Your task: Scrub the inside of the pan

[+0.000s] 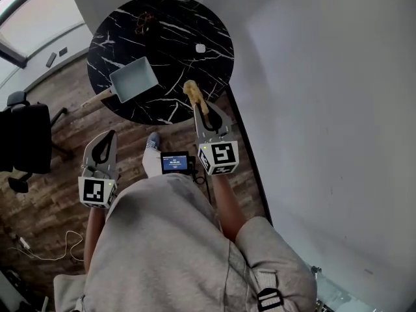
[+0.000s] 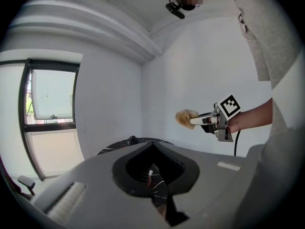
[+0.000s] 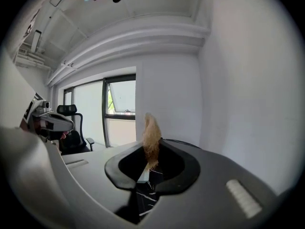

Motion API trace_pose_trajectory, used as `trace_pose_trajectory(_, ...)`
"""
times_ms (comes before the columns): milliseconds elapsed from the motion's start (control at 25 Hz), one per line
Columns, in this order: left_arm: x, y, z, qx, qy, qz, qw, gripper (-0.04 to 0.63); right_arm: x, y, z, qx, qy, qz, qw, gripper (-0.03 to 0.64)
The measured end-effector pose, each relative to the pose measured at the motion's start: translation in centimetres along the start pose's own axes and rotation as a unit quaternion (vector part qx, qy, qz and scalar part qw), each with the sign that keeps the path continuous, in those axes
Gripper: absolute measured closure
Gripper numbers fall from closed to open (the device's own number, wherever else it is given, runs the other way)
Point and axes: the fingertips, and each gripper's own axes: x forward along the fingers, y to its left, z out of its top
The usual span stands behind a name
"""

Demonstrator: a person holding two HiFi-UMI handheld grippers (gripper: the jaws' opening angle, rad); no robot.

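Note:
A pale rectangular pan (image 1: pixel 133 80) with a wooden handle (image 1: pixel 97 99) sits on the near left part of the round black marble table (image 1: pixel 175 18). My right gripper (image 1: pixel 199 106) is shut on a tan fibrous scrubber (image 1: pixel 194 93), which hangs over the table's near edge, to the right of the pan. The scrubber (image 3: pixel 151 138) stands up between the jaws in the right gripper view, and the scrubber (image 2: pixel 187 118) also shows in the left gripper view. My left gripper (image 1: pixel 108 136) is shut and empty, held back from the table over the wooden floor.
A small white object (image 1: pixel 200 48) and a brown item (image 1: pixel 144 21) lie on the far side of the table. A black office chair (image 1: pixel 26 138) stands at the left. A white wall (image 1: pixel 325 109) runs along the right. A small screen (image 1: pixel 177 163) hangs at the person's waist.

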Motion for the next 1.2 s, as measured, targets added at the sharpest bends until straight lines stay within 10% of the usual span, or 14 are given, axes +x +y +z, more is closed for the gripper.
trace_pose_trajectory(520, 11.9, 5.0, -2.2, 0.038, 0.083, -0.158, 0.9832, 0.594, 12.4, -3.3, -8.3, 0.109, 0.078, -0.069, 0.989, 0.543)
trace_pose_trajectory(680, 14.6, 8.5, -7.6, 0.096, 0.141, -0.197, 0.9655, 0.516, 13.7, -2.8, -10.5, 0.130, 0.099, -0.125, 0.979, 0.543)
trace_pose_trajectory(800, 15.7, 10.5, -13.8, 0.143, 0.209, -0.276, 0.9274, 0.450, 13.8, -2.0, -11.7, 0.143, 0.119, -0.186, 0.965, 0.543)
trace_pose_trajectory(1000, 17.3, 14.3, -24.6, 0.147, 0.350, -0.419, 0.8249, 0.293, 12.6, 2.5, -13.4, 0.187, 0.137, -0.325, 0.917, 0.543)
trace_pose_trajectory(1200, 18.0, 16.9, -31.6, 0.109, 0.414, -0.461, 0.7774, 0.272, 10.9, 7.4, -12.7, 0.221, 0.119, -0.428, 0.868, 0.543)
